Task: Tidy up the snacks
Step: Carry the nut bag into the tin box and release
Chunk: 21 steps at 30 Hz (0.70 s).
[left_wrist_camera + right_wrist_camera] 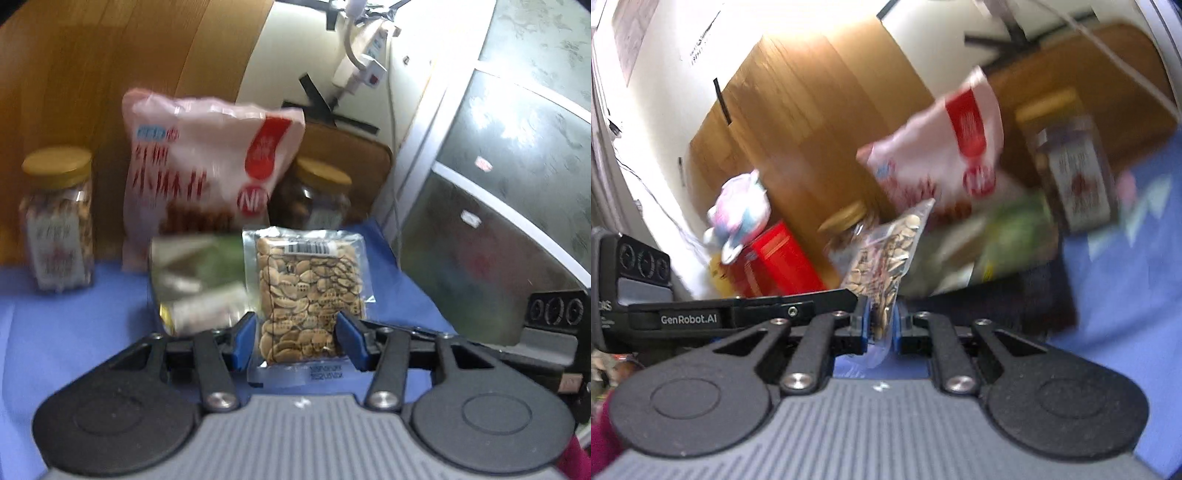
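Observation:
A clear packet of seeds (pixel 308 295) stands between the fingers of my left gripper (pixel 295 338), whose blue pads sit on either side of it with the jaws open around its width. My right gripper (pixel 881 326) is shut on the same seed packet (pixel 886 254), seen edge-on, and holds it up. Behind stand a pink and red snack bag (pixel 207 162), also in the right wrist view (pixel 945 155), a green foil packet (pixel 199 280), and two jars with yellow lids (pixel 57 218) (pixel 317 192).
A blue cloth (pixel 74 332) covers the table. A wooden board (pixel 129 55) leans behind the snacks. A red box (pixel 775 258) and a plush toy (pixel 738 214) sit at the left in the right wrist view. A frosted window (pixel 517 166) is to the right.

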Tool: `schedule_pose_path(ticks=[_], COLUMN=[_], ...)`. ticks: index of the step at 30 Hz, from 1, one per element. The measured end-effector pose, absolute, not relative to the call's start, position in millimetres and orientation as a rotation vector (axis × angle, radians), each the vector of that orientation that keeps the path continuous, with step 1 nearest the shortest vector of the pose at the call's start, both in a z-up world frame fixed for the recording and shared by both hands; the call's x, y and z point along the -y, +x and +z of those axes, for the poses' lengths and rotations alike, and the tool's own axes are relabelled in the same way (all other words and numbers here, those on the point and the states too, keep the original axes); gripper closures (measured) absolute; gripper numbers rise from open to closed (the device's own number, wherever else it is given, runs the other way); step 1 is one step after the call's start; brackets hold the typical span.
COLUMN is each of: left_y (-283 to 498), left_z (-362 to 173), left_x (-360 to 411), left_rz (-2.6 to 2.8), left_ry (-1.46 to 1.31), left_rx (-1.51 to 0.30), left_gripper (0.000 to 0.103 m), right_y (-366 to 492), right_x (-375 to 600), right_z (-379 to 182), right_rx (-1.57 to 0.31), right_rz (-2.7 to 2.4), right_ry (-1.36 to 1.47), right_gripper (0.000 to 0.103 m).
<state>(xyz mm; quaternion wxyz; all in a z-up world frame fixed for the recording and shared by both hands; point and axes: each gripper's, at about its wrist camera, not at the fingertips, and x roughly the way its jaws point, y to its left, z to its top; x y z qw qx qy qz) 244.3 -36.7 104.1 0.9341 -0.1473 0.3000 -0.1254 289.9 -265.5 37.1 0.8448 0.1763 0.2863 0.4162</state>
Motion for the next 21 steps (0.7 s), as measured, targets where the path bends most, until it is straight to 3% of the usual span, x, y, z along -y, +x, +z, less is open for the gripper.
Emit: schedule_pose_path(ticks=[7, 14, 17, 18, 19, 21], left_y=[326, 359, 361, 360, 358, 352], left_z=[83, 48, 43, 42, 43, 49], left_x=[42, 55, 60, 61, 62, 63], left_rz=[-0.231, -0.245, -0.229, -0.223, -0.220, -0.235], left_ry=[-0.291, -0.296, -0.281, -0.276, -0.272, -0.284], left_rx=[-0.697, -0.792, -0.794, -0.793, -0.789, -0.782], left_gripper=[0.056, 0.056, 0.054, 0.054, 0.054, 0.054], right_y=[352, 368, 361, 360, 358, 351], right_x=[263, 275, 281, 282, 283, 287], right_z=[22, 10, 11, 12, 13, 19], right_rx=[-0.622, -0.593, -0.495, -0.477, -0.457, -0.429], right_rz=[0.792, 0.655, 0.600, 0.583, 0.556, 0.554], right_ry=[0.292, 0.176, 0.157, 0.155, 0.153, 0.161], right_gripper=[0.086, 0.082, 0.073, 0.061, 0.055, 0.055])
